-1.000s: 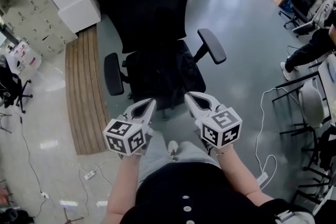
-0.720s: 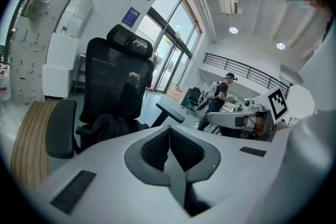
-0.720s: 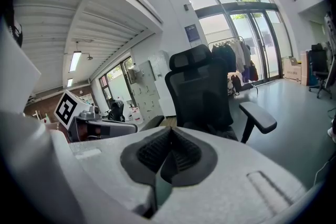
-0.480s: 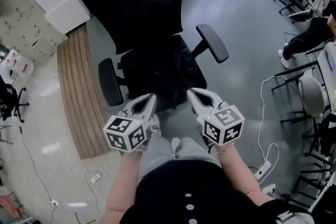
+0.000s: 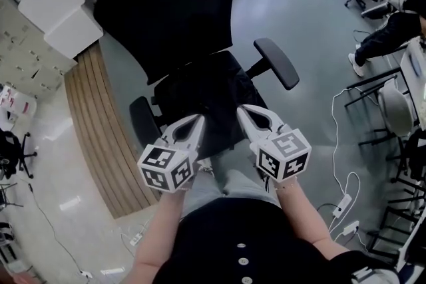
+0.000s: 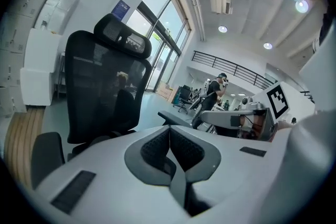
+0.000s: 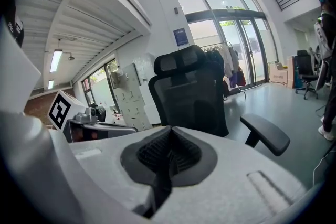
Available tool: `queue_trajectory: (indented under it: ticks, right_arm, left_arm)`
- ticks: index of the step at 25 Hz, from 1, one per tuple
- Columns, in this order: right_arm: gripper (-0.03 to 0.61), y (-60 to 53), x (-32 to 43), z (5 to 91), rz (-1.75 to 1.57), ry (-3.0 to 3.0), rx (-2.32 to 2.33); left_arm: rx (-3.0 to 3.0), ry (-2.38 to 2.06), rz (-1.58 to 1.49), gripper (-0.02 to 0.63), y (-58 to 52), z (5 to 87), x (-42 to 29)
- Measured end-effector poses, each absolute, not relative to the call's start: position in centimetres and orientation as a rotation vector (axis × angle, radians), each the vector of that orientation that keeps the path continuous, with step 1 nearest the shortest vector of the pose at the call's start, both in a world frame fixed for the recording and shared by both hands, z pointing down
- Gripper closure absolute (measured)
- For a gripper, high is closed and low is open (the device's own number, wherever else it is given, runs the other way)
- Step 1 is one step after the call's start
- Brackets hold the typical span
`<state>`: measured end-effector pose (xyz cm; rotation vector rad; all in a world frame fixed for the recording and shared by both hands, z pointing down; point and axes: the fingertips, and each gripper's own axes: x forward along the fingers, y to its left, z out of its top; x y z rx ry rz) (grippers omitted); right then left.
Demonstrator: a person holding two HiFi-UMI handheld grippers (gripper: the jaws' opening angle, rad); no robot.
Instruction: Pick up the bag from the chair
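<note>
A black office chair (image 5: 173,10) with a mesh back stands straight ahead in the head view. A black bag (image 5: 206,96) lies on its seat, dark on dark and hard to outline. My left gripper (image 5: 198,120) and right gripper (image 5: 242,110) are side by side over the seat's front edge, both shut and empty, touching nothing. The left gripper view shows its shut jaws (image 6: 169,132) level with the chair back (image 6: 100,86). In the right gripper view the shut jaws (image 7: 169,132) face the chair back (image 7: 189,97) and the right armrest (image 7: 265,134); the bag is hidden there.
A wooden slatted strip (image 5: 93,123) runs along the floor left of the chair, with white boxes (image 5: 56,16) behind it. Cables and a power strip (image 5: 343,203) lie on the floor at right, near desks and a seated person (image 5: 393,36).
Both grippers have moved forward toward the chair, still shut. Their tips now overlap the seat's front edge, and the chair fills more of the head view.
</note>
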<state>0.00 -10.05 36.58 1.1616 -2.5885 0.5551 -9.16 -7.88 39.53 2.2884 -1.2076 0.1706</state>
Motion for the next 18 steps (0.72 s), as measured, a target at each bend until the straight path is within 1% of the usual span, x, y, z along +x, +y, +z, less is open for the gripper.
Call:
queue_trajectory:
  ticks: [6, 18]
  right_arm:
    - [0.58, -12.1, -1.4, 37.7, 0.577, -2.519, 1.242]
    - [0.58, -13.9, -1.4, 40.0, 0.64, -2.455, 1.218]
  left_arm:
    - [2.299, -1.139, 0.184, 0.595, -11.0, 40.3, -11.4]
    - [2.24, -1.057, 0.187, 0.595, -13.3, 42.8, -11.4]
